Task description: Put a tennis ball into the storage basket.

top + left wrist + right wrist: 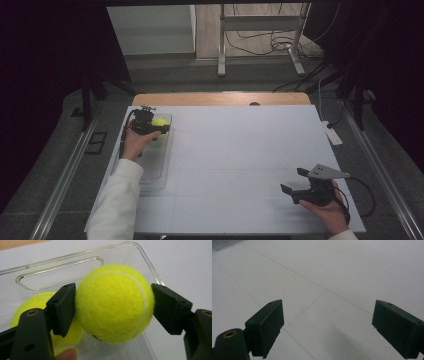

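The tennis ball (113, 303), fuzzy yellow-green felt with a pale curved seam, sits clamped between the two black jaws of the left claw (161, 131), each flat pad pressed against one side of it, above the far end of a clear plastic tray (60, 267). In the left gripper view a second tennis ball (37, 312) lies lower in the tray, partly hidden behind the near jaw. The tray is glossy and see-through, with rounded corners and a long slot handle cut near its far rim; it lies along the left edge of the white sheet (235, 150) that covers the desk (220, 98), whose bare wooden strip shows only along the far side. The left hand (134, 143) comes out of a white sleeve (117, 200). To the right of the tray the sheet runs flat and bare (just faint straight seam lines crossing it) all the way to the right claw (295, 183), which hovers near the near right corner, well apart from the tray. Its jaws are spread wide with nothing between them, matte black blocks over white surface. The right hand (331, 210) grips it from below, and a cable loops off toward the sheet's right edge.
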Available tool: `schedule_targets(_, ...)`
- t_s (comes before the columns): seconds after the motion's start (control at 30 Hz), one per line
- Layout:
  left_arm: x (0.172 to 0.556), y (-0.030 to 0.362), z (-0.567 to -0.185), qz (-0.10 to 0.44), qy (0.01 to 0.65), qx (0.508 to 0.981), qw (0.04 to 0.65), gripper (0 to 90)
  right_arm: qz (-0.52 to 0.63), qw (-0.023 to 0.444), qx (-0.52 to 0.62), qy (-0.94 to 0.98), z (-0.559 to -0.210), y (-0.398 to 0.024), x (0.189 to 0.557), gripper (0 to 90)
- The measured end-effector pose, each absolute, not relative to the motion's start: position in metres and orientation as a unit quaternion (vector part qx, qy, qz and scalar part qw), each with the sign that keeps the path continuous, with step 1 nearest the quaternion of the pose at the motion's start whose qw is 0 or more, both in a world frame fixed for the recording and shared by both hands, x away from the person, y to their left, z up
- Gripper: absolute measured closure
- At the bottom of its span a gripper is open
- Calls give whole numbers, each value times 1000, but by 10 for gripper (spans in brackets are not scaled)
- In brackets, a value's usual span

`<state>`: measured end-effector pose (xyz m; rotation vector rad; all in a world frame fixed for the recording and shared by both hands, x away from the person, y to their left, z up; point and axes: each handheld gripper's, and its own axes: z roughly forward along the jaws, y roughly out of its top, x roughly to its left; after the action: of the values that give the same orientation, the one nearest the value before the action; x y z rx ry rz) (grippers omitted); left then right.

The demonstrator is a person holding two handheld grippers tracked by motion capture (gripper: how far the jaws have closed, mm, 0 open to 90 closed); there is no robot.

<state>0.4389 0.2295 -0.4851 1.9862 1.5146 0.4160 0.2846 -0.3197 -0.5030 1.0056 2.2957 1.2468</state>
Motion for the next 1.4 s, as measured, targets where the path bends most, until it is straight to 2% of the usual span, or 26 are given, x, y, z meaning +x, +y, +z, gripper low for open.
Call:
schedule_targets(0.43, 437, 231, -481, 161, 568, 742, 317, 188, 438, 171, 354, 808, -503, -320, 285, 108)
schedule_targets(1.4, 414, 236, -465, 162, 534, 735, 386, 148, 436, 171, 355, 809, -503, -319, 285, 108)
